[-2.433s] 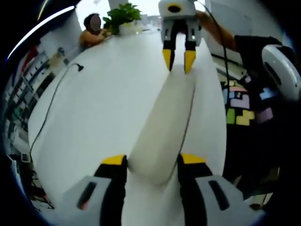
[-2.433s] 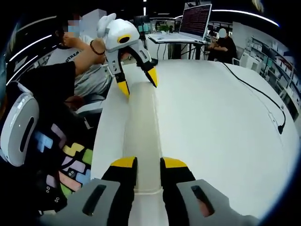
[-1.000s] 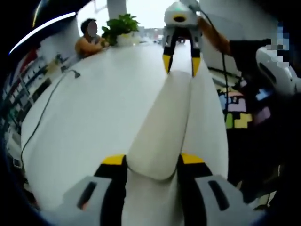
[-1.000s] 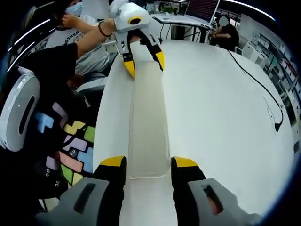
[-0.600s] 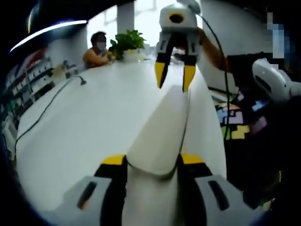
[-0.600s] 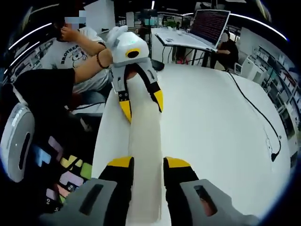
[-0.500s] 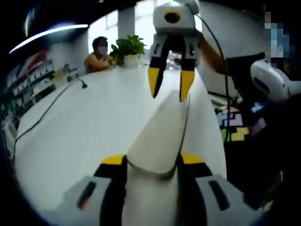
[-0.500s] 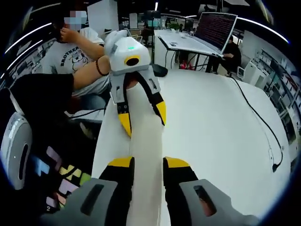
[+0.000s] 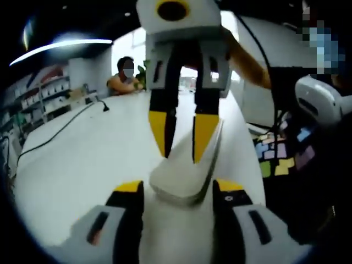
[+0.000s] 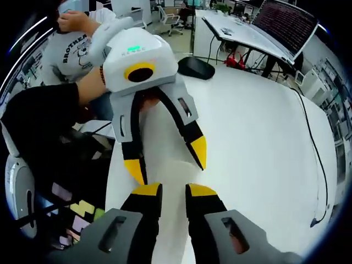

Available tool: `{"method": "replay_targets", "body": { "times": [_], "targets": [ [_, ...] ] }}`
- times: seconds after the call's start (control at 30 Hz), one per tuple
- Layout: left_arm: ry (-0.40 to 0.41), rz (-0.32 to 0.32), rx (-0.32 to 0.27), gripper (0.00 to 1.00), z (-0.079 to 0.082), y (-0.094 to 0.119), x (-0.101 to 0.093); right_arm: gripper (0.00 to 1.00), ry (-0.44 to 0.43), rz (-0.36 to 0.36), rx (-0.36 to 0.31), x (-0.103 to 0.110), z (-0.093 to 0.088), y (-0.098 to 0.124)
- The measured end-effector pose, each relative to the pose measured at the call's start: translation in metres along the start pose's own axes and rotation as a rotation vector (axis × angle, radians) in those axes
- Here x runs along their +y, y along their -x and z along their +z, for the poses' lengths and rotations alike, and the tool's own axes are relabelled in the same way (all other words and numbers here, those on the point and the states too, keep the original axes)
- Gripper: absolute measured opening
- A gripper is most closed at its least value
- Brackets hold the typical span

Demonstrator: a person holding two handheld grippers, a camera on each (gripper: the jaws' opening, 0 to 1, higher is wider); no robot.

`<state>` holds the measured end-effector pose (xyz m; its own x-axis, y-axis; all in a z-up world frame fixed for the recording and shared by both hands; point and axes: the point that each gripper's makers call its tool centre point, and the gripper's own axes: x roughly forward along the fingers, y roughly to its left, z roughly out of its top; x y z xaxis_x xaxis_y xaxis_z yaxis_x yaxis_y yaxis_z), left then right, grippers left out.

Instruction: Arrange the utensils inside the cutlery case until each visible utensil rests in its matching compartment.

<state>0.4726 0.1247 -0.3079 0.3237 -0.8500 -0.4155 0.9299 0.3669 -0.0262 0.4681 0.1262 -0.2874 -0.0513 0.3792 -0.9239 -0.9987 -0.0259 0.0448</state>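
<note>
A long white closed cutlery case (image 9: 184, 173) is held off the white table (image 9: 82, 148), pointing away so that it looks short. My left gripper (image 9: 179, 187) is shut on its near end, one jaw on each side. The right gripper (image 9: 183, 133) comes down from above with its yellow tips on the case's far part. In the right gripper view, my right gripper (image 10: 173, 191) has its jaws narrow on the case (image 10: 165, 137). The left gripper (image 10: 166, 159) faces it very closely, jaws spread round the case. No utensils show.
A black cable (image 9: 60, 129) runs across the table (image 10: 258, 137). A seated person (image 9: 124, 77) and a plant (image 9: 144, 69) are at the far end. A laptop (image 10: 286, 22) stands on another desk. A colourful block pattern (image 9: 280, 154) lies beyond the table's edge.
The two grippers have come much closer together, and each now looms large in the other's view. The case has tipped up and looks far shorter. The right jaws stand narrower than a second ago.
</note>
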Motion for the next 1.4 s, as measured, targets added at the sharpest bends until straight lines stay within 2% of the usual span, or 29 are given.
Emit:
{"method": "replay_targets", "body": {
  "times": [0.17,0.27,0.33,0.57,0.63,0.7,0.77,0.9,1.07,1.1,1.13,1.2,1.33,1.37,1.4],
  "targets": [
    [0.011,-0.019,-0.024,0.52,0.003,-0.004,-0.004,0.17,0.015,0.012,0.023,-0.001,0.004,-0.001],
    [0.004,-0.015,-0.005,0.54,0.001,-0.008,-0.006,0.17,0.022,0.013,0.068,-0.001,0.004,-0.006],
    [0.0,-0.019,-0.013,0.56,0.0,-0.008,-0.008,0.16,0.025,0.011,0.082,-0.001,0.003,-0.008],
    [0.01,-0.019,-0.027,0.55,-0.003,-0.007,-0.008,0.15,0.034,-0.002,0.144,-0.003,0.005,-0.01],
    [0.013,-0.02,-0.03,0.55,-0.004,-0.006,-0.009,0.15,0.005,0.007,0.175,-0.003,0.003,-0.01],
    [0.019,-0.015,-0.036,0.54,-0.004,-0.006,-0.008,0.15,0.033,0.008,0.181,-0.002,0.005,-0.01],
    [0.023,-0.01,-0.05,0.5,-0.005,-0.005,-0.007,0.15,0.023,0.0,0.187,-0.001,0.006,-0.011],
    [0.042,-0.011,-0.067,0.5,-0.004,-0.002,-0.005,0.16,0.008,0.001,0.212,-0.002,0.008,-0.012],
    [0.028,-0.003,-0.065,0.5,-0.005,-0.002,-0.004,0.16,0.02,0.001,0.257,-0.001,0.01,-0.015],
    [0.025,-0.001,-0.063,0.5,-0.005,-0.002,-0.004,0.15,0.005,-0.002,0.27,-0.001,0.01,-0.015],
    [0.023,0.0,-0.061,0.5,-0.005,-0.002,-0.004,0.15,0.045,-0.017,0.285,-0.004,0.009,-0.017],
    [0.016,0.008,-0.061,0.49,-0.006,-0.002,-0.002,0.15,0.052,-0.046,0.324,-0.002,0.009,-0.017],
    [0.022,0.008,-0.07,0.49,-0.006,-0.001,-0.002,0.16,0.035,-0.04,0.34,0.001,0.006,-0.018],
    [0.024,0.008,-0.071,0.49,-0.006,-0.001,-0.002,0.15,0.005,-0.028,0.334,0.001,0.006,-0.018],
    [0.023,0.008,-0.07,0.49,-0.006,-0.001,-0.002,0.15,0.015,-0.023,0.328,-0.001,0.006,-0.018]
  ]
}}
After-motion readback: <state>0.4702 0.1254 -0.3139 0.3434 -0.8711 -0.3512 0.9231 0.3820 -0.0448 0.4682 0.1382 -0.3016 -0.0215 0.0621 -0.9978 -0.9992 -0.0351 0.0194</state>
